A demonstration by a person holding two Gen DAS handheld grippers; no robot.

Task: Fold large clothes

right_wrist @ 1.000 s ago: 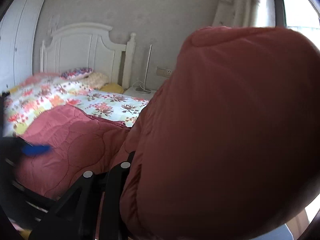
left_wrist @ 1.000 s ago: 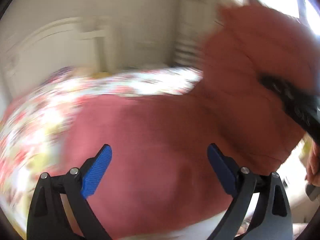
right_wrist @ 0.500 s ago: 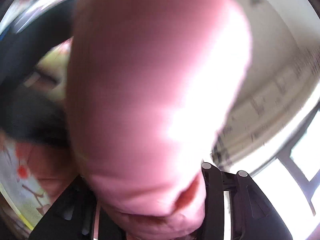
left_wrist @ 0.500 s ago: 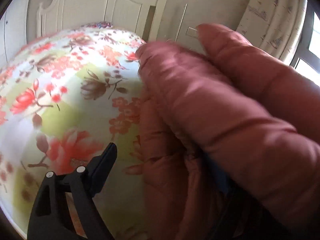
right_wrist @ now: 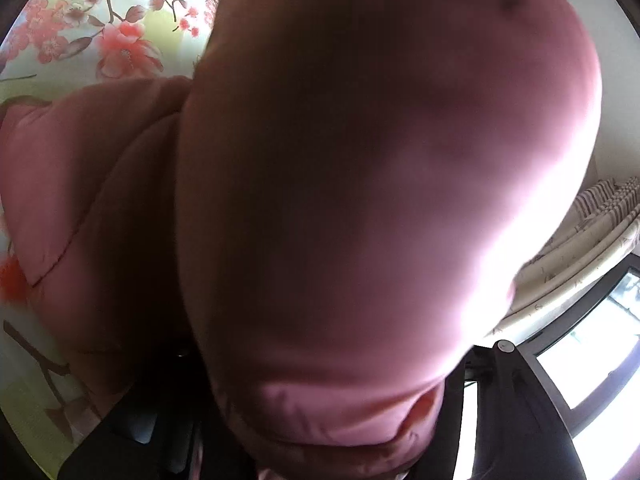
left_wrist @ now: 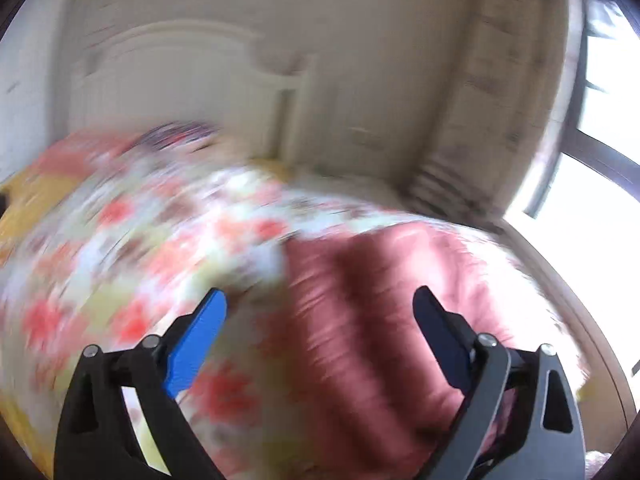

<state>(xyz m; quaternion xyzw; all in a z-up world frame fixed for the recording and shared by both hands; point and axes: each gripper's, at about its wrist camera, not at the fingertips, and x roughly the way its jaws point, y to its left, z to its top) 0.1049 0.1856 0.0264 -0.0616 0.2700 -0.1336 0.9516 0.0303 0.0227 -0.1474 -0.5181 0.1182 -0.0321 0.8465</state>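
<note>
Left gripper (left_wrist: 320, 312) spread wide, nothing btwn its blue pads; it hangs over the bed w/ floral cover (left_wrist: 132, 248); pink padded coat (left_wrist: 372, 288) lies on that cover. Right gripper's jaws have just been opening, a fat fold of the coat (right_wrist: 380, 180) btwn them; pads hidden, so can't tell grip.

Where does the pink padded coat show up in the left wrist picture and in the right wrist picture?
Left wrist: the pink padded coat lies lower right of centre on the flowered bedspread, blurred, beyond the open left tongs.
Right wrist: the coat bulges close up, filling the centre and hiding most else.
Shared landmark: the flowered bedspread, upper left in the right view; also the curtain.
</note>
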